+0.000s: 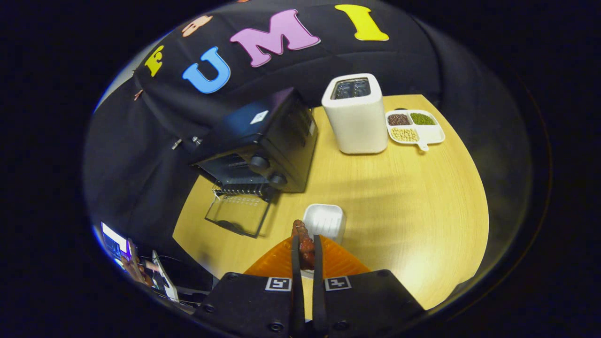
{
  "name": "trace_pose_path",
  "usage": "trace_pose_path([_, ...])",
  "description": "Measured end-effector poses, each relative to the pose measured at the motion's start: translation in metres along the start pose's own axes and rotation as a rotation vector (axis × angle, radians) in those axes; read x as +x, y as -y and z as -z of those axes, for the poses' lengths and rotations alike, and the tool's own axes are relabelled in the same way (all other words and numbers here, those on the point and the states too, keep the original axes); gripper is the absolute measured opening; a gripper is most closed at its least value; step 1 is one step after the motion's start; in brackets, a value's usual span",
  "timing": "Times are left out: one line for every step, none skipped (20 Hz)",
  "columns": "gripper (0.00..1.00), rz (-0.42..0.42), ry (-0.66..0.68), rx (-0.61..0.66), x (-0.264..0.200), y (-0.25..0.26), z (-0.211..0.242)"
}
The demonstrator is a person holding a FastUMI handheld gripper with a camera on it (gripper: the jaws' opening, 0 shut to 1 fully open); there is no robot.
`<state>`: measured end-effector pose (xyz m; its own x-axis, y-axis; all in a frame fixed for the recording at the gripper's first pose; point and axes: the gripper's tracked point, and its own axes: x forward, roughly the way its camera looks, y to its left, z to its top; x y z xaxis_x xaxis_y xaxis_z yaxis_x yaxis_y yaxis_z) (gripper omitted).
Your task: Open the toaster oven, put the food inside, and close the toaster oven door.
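Observation:
The black toaster oven (263, 141) stands on the wooden table beyond and to the left of my fingers. Its glass door (238, 213) hangs open and lies flat in front of it, with the wire rack visible at the mouth. My gripper (306, 249) is shut on a reddish-brown piece of food (304, 241), which sticks out ahead of the two black fingers (295, 263). A small white dish (324, 220) sits empty just beyond the food, to the right of the oven door.
A white pop-up toaster (357, 115) stands at the back of the table, right of the oven. Beside it lies a white divided tray (434, 135) with beans. The wooden table (413, 202) is bare on the right. The table's near-left edge drops off toward clutter.

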<state>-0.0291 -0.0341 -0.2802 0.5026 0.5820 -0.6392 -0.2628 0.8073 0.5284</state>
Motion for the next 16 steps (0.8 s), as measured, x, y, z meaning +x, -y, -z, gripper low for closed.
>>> trace_pose_path([0.11,-0.014,0.031,0.012,0.000,-0.019,-0.005])
trace_pose_path([0.11,-0.029,0.061,0.023,0.004,-0.037,-0.007])
trace_pose_path([0.11,-0.042,0.090,0.034,0.008,-0.057,-0.011])
trace_pose_path([0.11,-0.058,0.122,0.046,0.015,-0.076,-0.013])
trace_pose_path([0.11,-0.075,0.152,0.058,0.023,-0.094,-0.017])
trace_pose_path([0.11,-0.090,0.176,0.072,0.030,-0.110,-0.018])
trace_pose_path([0.11,-0.103,0.199,0.090,0.043,-0.123,-0.020])
trace_pose_path([0.11,-0.118,0.219,0.105,0.054,-0.137,-0.021])
trace_pose_path([0.11,-0.131,0.232,0.121,0.067,-0.148,-0.021])
trace_pose_path([0.11,-0.141,0.247,0.136,0.080,-0.158,-0.022])
trace_pose_path([0.11,-0.150,0.260,0.153,0.092,-0.166,-0.024])
trace_pose_path([0.11,-0.158,0.269,0.168,0.104,-0.172,-0.025])
trace_pose_path([0.11,-0.168,0.280,0.180,0.117,-0.178,-0.027])
trace_pose_path([0.11,-0.173,0.295,0.189,0.129,-0.182,-0.029])
trace_pose_path([0.11,-0.173,0.308,0.190,0.141,-0.184,-0.033])
trace_pose_path([0.10,-0.175,0.318,0.188,0.151,-0.186,-0.034])
